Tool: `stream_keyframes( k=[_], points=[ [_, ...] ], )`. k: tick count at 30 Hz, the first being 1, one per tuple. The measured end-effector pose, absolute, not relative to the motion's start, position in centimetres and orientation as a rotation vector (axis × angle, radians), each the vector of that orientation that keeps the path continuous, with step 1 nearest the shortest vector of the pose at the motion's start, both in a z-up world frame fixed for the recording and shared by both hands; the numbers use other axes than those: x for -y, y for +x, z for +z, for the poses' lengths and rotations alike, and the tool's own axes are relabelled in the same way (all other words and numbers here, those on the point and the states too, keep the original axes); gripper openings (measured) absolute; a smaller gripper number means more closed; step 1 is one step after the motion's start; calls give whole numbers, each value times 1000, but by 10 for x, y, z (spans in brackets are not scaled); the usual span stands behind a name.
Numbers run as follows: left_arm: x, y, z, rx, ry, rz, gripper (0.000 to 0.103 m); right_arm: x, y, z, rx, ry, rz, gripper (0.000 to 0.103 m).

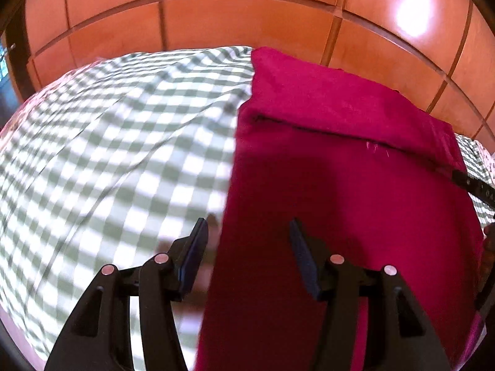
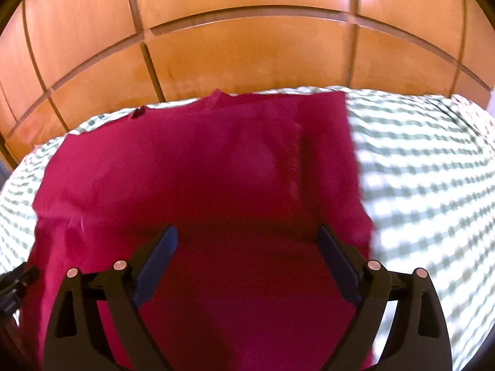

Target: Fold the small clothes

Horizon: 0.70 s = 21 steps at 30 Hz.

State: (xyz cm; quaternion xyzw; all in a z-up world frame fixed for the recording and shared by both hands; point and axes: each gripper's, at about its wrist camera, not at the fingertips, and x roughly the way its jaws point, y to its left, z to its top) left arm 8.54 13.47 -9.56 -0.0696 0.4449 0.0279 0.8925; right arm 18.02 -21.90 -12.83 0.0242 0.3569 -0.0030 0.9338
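A magenta garment [image 1: 340, 170] lies spread on a green-and-white checked sheet [image 1: 108, 142], with a folded layer across its far part. My left gripper [image 1: 247, 228] is open and empty, hovering over the garment's left edge. In the right wrist view the same garment [image 2: 216, 170] fills the middle. My right gripper [image 2: 247, 235] is wide open and empty above the garment's near part. The other gripper's black body shows at the right edge of the left wrist view [image 1: 476, 185] and at the lower left of the right wrist view [image 2: 12, 284].
The checked sheet [image 2: 427, 170] covers a bed that extends left and right of the garment. Orange-brown wooden panelled cupboard doors [image 1: 232, 18] stand right behind the bed's far edge, also seen in the right wrist view [image 2: 247, 46].
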Motion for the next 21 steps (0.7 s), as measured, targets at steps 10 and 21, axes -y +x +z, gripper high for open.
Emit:
stream_keyframes(
  k=[10, 21],
  points=[
    [-144, 32, -88, -909, -135, 54, 55, 260, 81, -159, -809, 88, -48, 94],
    [-145, 4, -83, -894, -115, 46, 55, 269, 22, -169, -864, 110, -15, 94]
  ],
)
